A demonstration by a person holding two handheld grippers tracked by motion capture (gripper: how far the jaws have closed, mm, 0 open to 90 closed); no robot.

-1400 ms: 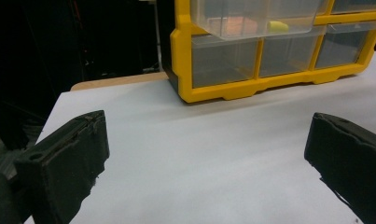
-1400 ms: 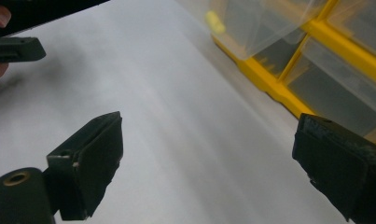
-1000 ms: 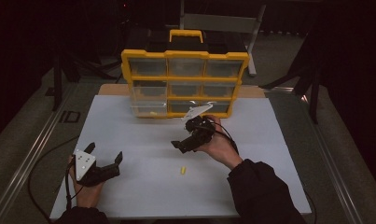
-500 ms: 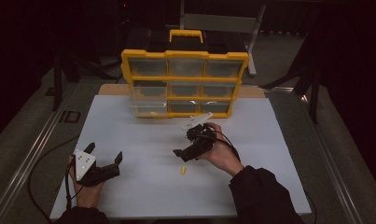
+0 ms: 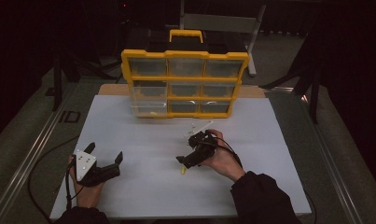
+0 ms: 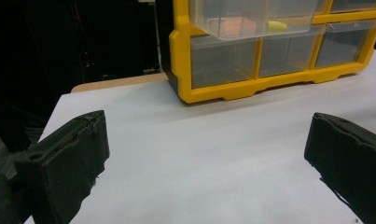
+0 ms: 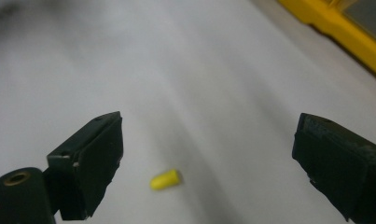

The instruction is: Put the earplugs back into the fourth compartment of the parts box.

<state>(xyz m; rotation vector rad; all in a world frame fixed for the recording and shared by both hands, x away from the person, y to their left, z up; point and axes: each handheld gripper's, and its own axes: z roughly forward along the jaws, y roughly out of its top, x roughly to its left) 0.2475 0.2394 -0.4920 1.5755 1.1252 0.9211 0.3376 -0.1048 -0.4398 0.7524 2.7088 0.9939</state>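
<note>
left gripper (image 5: pixel 104 158): we hold it low at the table's (image 5: pixel 143 140) near left, jaws spread wide, gripping nothing | yellow plug (image 7: pixel 166 179): lies on the white surface between our right jaws, touching neither | right gripper (image 5: pixel 182 161): wide open, hovering just above it | drawer organizer (image 5: pixel 185 84): stands behind, one drawer pulled out.

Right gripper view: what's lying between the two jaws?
A small yellow plug lies on the bare white table between the open right gripper jaws, nearer the left one.
</note>
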